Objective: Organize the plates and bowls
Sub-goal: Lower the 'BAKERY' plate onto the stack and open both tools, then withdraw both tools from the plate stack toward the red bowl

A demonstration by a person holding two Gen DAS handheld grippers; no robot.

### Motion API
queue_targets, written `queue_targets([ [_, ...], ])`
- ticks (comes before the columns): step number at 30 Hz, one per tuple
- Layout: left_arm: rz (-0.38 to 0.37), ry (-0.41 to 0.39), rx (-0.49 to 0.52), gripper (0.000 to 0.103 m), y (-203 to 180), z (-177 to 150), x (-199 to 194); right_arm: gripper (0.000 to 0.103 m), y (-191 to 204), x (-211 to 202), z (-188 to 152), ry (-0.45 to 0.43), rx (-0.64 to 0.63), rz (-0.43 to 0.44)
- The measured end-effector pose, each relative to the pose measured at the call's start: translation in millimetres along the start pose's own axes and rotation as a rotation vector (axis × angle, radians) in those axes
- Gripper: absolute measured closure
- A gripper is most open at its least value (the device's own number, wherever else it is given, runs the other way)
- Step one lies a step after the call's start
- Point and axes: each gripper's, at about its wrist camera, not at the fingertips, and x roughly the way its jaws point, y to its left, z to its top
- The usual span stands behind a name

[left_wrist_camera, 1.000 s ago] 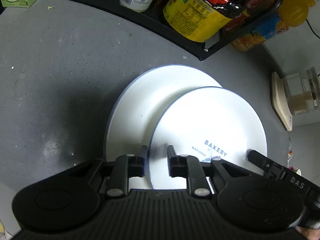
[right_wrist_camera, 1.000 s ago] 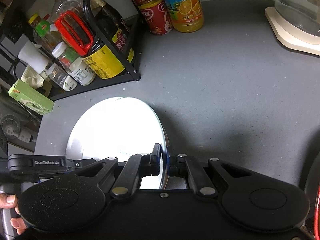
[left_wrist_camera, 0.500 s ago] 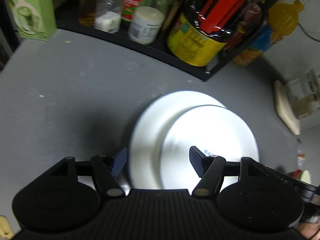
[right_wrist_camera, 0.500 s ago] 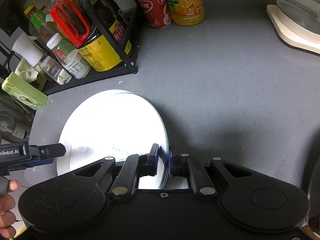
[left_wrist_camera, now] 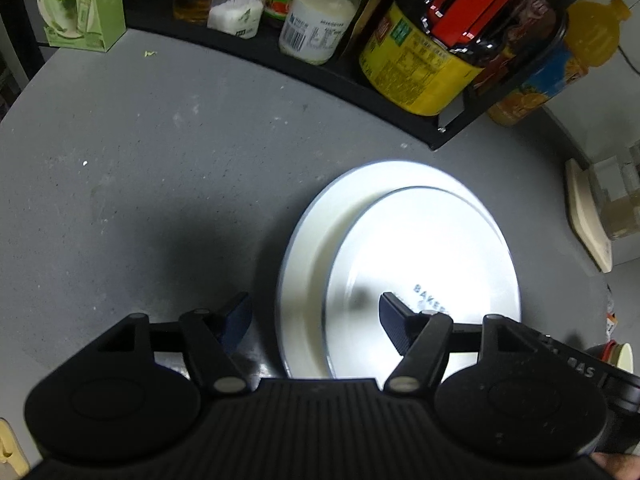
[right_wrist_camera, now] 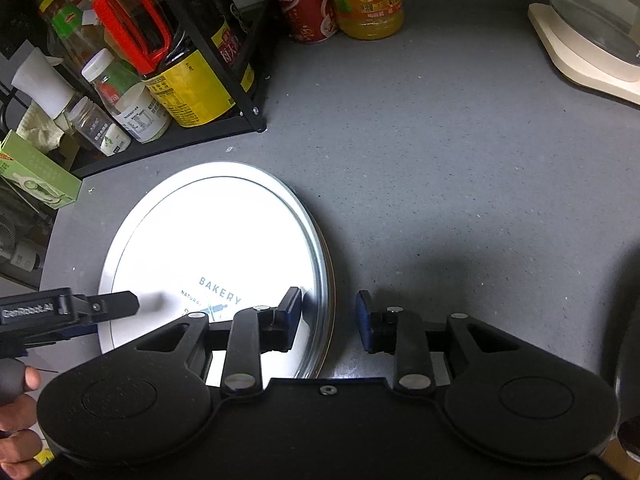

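Observation:
Two white plates lie stacked on the grey counter (left_wrist_camera: 140, 184). The smaller plate (left_wrist_camera: 432, 264) (right_wrist_camera: 216, 248), printed BAKERY, rests on the larger plate (left_wrist_camera: 312, 248) (right_wrist_camera: 120, 236). My left gripper (left_wrist_camera: 316, 320) is open across the stack's left rim: one finger over the counter, the other above the top plate, neither touching. Its finger (right_wrist_camera: 120, 304) also shows in the right wrist view. My right gripper (right_wrist_camera: 328, 316) straddles the stack's right rim. Its jaws are opening, and the pads stand clear of the rim between them.
A black rack (left_wrist_camera: 400, 120) (right_wrist_camera: 224, 128) holds sauce bottles and jars behind the plates. A green box (left_wrist_camera: 80, 4), an orange juice bottle (right_wrist_camera: 368, 0) and a red can (right_wrist_camera: 306, 4) stand nearby. A cream-based glass appliance (right_wrist_camera: 588, 36) sits at the right. A hand (right_wrist_camera: 16, 420) grips the left tool.
Both grippers have let go of the small plate's rim. The left jaws spread wide first, then the right jaws began to part. The small plate now lies flat on the larger one.

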Motion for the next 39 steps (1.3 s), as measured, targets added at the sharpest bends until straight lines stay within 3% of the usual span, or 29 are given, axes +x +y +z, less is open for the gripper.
queue_targets([
  [4, 0.049, 0.002, -0.027, 0.04, 9, 0, 8, 0.064, -3, -1, -3, -0.002, 0.004, -0.013],
  [8, 0.002, -0.001, -0.057, 0.044, 20, 2, 9, 0.064, -4, -1, -4, 0.0, 0.012, -0.009],
  [18, 0.023, -0.021, -0.041, 0.045, 20, 12, -3, 0.063, 5, -4, -4, -0.004, 0.017, -0.021],
  [22, -0.025, -0.042, -0.059, 0.043, 21, 18, -21, 0.06, 7, -16, -3, -0.019, 0.015, 0.008],
  [30, -0.034, -0.077, 0.025, 0.032, -10, 29, -40, 0.031, 8, -45, -1, -0.067, 0.022, 0.054],
  [33, -0.056, -0.076, 0.072, 0.022, -23, 29, -44, 0.02, 5, -57, 0, -0.092, 0.021, 0.057],
  [36, -0.084, -0.065, 0.112, 0.02, -36, 28, -45, 0.01, -3, -72, 0, -0.115, 0.049, 0.085],
  [39, -0.088, -0.059, 0.153, 0.018, -51, 24, -47, 0.006, -11, -86, -1, -0.145, 0.048, 0.072],
])
